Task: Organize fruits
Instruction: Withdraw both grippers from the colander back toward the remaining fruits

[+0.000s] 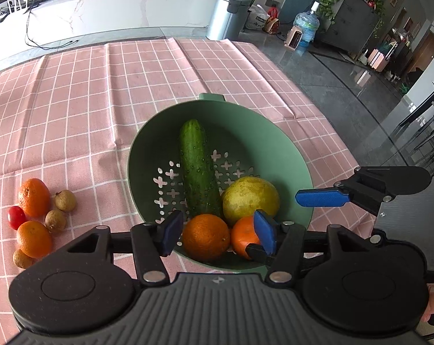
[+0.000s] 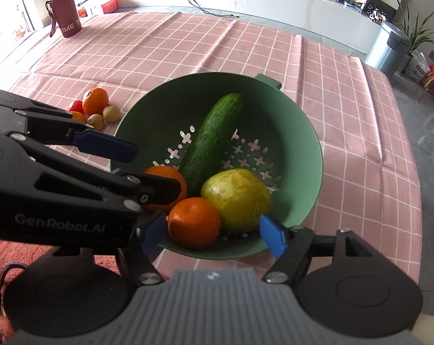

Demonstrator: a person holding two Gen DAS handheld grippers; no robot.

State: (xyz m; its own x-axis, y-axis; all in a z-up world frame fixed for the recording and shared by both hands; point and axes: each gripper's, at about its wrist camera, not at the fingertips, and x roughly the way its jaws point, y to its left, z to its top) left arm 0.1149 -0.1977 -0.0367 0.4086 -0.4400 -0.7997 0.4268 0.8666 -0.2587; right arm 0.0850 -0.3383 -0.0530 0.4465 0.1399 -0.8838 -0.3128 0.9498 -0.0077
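A green colander bowl [image 1: 289, 149] [image 2: 303, 149] holds a cucumber [image 1: 198, 166] [image 2: 211, 143], a yellow pear [image 1: 250, 198] [image 2: 235, 198] and two oranges [image 1: 205, 237] [image 2: 194, 222]. My left gripper [image 1: 217, 233] is open above the bowl's near rim, over the oranges, holding nothing. My right gripper [image 2: 214, 231] is open just above the near orange, empty. On the cloth left of the bowl lie oranges [image 1: 34, 197] [image 2: 95, 100], a red tomato [image 1: 16, 217] [image 2: 76, 106] and small brown longans [image 1: 65, 200] [image 2: 112, 113].
A pink checked tablecloth [image 1: 102, 100] [image 2: 188, 46] covers the table. A maroon cup [image 2: 66, 13] stands at the far left corner. The table's right edge drops to the floor [image 1: 346, 92]. The right gripper's blue fingertips [image 1: 322, 197] reach over the bowl's right rim.
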